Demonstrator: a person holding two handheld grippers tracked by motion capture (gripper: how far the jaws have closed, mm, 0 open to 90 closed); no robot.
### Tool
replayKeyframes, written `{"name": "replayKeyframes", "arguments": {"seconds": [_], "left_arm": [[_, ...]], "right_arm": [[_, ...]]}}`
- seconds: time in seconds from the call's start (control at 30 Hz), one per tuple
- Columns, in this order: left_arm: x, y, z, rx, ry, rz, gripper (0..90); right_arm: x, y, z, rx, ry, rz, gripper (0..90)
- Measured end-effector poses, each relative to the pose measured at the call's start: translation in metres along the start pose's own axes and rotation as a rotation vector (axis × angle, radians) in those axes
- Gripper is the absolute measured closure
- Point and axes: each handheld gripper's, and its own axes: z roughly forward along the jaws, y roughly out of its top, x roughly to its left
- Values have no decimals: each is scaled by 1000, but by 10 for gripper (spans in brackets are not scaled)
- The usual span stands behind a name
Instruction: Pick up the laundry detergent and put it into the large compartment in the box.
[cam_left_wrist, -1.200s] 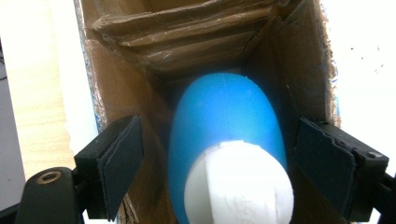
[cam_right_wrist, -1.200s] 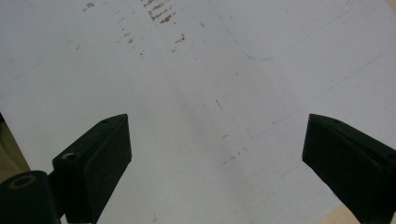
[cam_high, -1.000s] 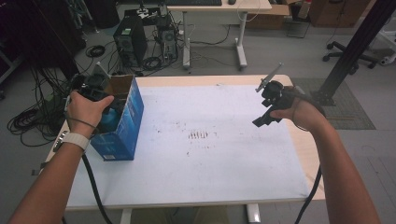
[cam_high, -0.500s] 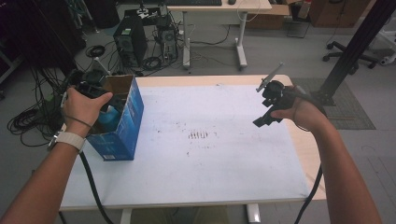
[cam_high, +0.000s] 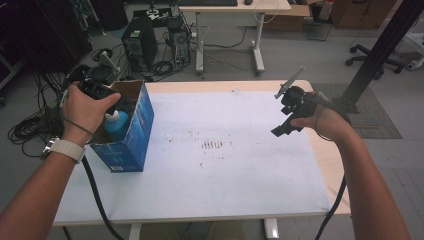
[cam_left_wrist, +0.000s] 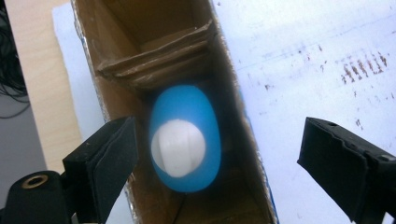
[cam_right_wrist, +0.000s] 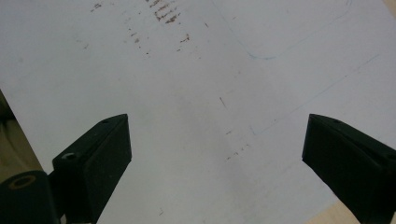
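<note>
1. the blue bottle (cam_left_wrist: 185, 138) with its white cap (cam_left_wrist: 178, 147) stands upright inside the open cardboard box (cam_high: 131, 136), which sits at the left edge of the table (cam_high: 230, 170).
2. the left gripper (cam_left_wrist: 219, 158) hangs straight above the box mouth and looks down the bottle's long axis, so the cap faces it end-on. in the high view the left gripper (cam_high: 95, 90) sits over the box's far end.
3. its jaws are spread wide and have just been opening. the bottle lies below and between them, and neither pad touches it: one jaw stands over the box's left wall, the other out over the table.
4. the left hand (cam_high: 86, 111) is by far the nearer one. the right gripper (cam_high: 289, 111) is well apart at the table's right side, jaws spread with nothing between them, above the bare white sheet (cam_right_wrist: 196, 107).
5. room is tight. the box walls run close along both sides of the bottle, and folded cardboard flaps (cam_left_wrist: 154, 60) cross the box just beyond it.
6. my judgement: a clean way in or out is straight along the bottle's axis, up through the box mouth. a sideways drift would likely catch a wall or tip the box, which stands near the table edge.
7. to the right of the box the table is open, so there is free space that way.
</note>
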Motion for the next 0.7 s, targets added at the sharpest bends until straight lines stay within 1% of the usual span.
{"name": "replayKeyframes", "arguments": {"seconds": [0.23,0.33,0.4,0.6,0.7], "left_arm": [[-9,1,-11,-3,-8,37,118],[-12,0,-14,7,-18,51,118],[-13,0,-17,0,-17,55,118],[-23,1,-26,0,-34,92,118],[-28,1,-29,0,-57,108,118]], "right_arm": [[2,0,-1,-2,0,-1,81],[2,0,-2,-3,0,1,81],[3,0,-3,-5,-1,1,80],[4,1,-4,-8,-2,-2,79],[5,1,-5,-12,-2,-4,79]]}}
